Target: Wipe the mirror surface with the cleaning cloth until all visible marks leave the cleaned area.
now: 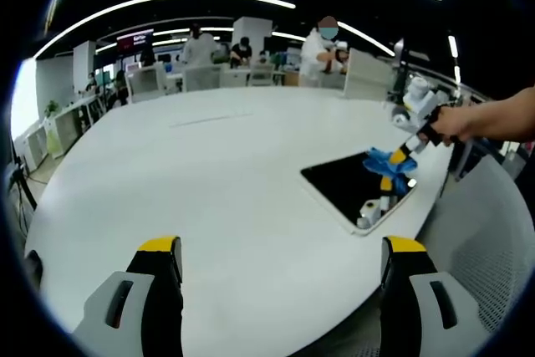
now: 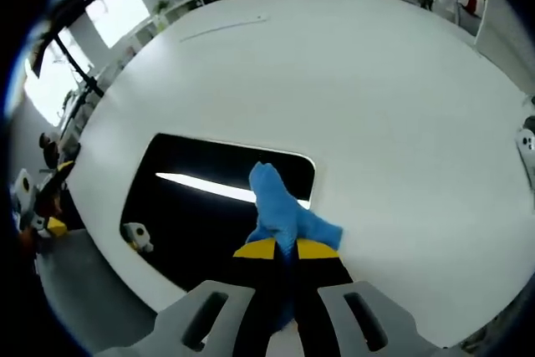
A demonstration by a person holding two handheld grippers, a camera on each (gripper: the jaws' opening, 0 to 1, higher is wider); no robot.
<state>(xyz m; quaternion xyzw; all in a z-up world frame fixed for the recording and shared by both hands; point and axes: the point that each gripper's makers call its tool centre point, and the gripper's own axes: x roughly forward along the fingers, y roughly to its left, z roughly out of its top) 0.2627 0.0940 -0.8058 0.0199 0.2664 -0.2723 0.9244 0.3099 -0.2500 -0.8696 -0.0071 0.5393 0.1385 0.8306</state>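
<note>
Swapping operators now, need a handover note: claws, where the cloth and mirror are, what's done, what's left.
Right claw: shut on the blue cleaning cloth, holding it over the mirror. In the left gripper view it comes in from the right, a hand holding it.
Left claw: open, empty, above the bare white table, away from the mirror.
Mirror: lies flat near the table edge; it reflects a ceiling light strip.
Done: cloth gripped and brought to the mirror.
Left: wiping. I cannot tell from these views whether marks remain on the glass, so check before stopping. Keep cloth and mirror in sight.
</note>
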